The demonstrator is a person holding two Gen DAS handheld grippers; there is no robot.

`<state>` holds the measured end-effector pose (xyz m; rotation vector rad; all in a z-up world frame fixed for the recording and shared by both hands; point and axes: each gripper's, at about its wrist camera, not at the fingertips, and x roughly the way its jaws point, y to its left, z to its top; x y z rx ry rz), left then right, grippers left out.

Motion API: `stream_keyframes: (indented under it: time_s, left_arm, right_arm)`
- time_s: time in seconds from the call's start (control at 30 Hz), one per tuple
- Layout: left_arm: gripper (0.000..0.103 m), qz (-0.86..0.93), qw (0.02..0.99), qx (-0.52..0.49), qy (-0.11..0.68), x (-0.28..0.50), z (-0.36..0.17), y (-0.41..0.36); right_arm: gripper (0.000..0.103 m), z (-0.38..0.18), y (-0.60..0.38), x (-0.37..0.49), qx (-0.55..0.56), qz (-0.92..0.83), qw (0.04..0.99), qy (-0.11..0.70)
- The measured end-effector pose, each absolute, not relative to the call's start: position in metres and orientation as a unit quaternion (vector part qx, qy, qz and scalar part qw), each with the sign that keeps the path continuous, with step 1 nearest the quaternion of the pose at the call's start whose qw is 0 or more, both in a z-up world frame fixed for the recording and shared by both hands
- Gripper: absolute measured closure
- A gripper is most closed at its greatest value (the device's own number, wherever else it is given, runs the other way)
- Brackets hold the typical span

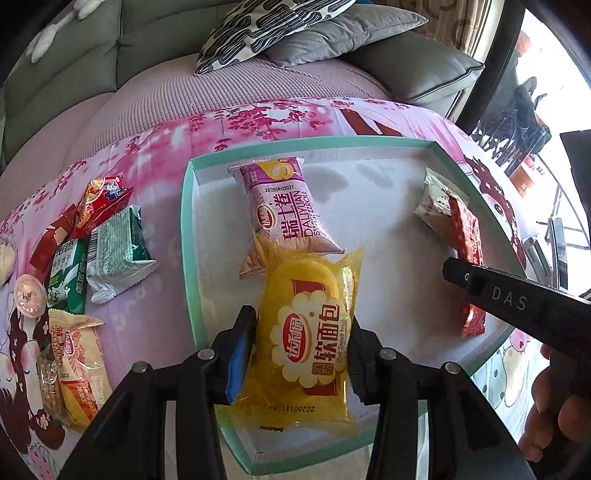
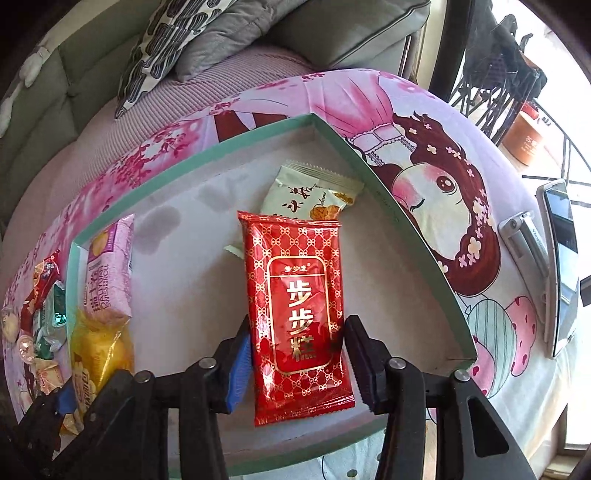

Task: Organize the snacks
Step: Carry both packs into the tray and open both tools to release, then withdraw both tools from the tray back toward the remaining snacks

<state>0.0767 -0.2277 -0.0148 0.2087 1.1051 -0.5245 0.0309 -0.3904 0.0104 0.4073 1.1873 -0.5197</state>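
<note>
A shallow box with a green rim (image 1: 186, 236) (image 2: 406, 221) lies on the pink cloth. My left gripper (image 1: 303, 343) is shut on a yellow bread packet (image 1: 314, 332) and holds it over the box's near edge, overlapping a pink Swiss roll packet (image 1: 291, 210). My right gripper (image 2: 297, 345) has its jaws around a red packet (image 2: 295, 295) that lies in the box on a pale green packet (image 2: 306, 192); the pads look close to its sides, and contact is unclear. The right gripper also shows in the left wrist view (image 1: 517, 295).
Several loose snack packets (image 1: 74, 266) lie on the cloth left of the box. A phone (image 2: 561, 266) and a silver object (image 2: 524, 240) lie at the right. A sofa with cushions (image 1: 277, 29) stands behind.
</note>
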Motion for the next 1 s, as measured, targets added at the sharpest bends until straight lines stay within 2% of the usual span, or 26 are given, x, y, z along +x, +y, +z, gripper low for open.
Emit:
stream_keyframes:
  time_s: [0.13,0.33,0.37,0.4,0.43,0.67,0.73,1.0]
  left_arm:
    - [0.04,-0.244,0.815,0.109,0.513,0.076,-0.014,-0.231]
    - [0.034,-0.247,0.818,0.114,0.507,0.075,-0.013,-0.232]
    - [0.03,-0.247,0.818,0.116,0.506,0.075,-0.013,-0.232]
    - [0.019,-0.247,0.819,0.115,0.505,0.075,-0.012,-0.232]
    - [0.016,-0.248,0.821,0.113,0.502,0.075,-0.011,-0.231]
    - [0.012,-0.243,0.835,0.093,0.485,0.077,-0.003,-0.224]
    - [0.003,-0.237,0.839,0.088,0.483,0.078,-0.002,-0.22]
    - [0.003,-0.182,0.854,0.069,0.483,0.09,0.001,-0.198]
  right_arm:
    - [0.039,0.01,-0.389,0.032,0.191,-0.238,0.778,0.549]
    - [0.024,0.009,-0.389,0.033,0.188,-0.239,0.779,0.548]
    - [0.022,0.009,-0.389,0.033,0.187,-0.239,0.78,0.547]
    - [0.02,0.009,-0.389,0.034,0.187,-0.238,0.781,0.546]
    - [0.018,0.009,-0.388,0.034,0.187,-0.236,0.783,0.545]
    - [0.0,0.011,-0.389,0.032,0.189,-0.236,0.791,0.532]
    - [0.0,0.011,-0.39,0.03,0.191,-0.239,0.791,0.529]
    - [0.0,0.011,-0.393,0.028,0.206,-0.243,0.791,0.523]
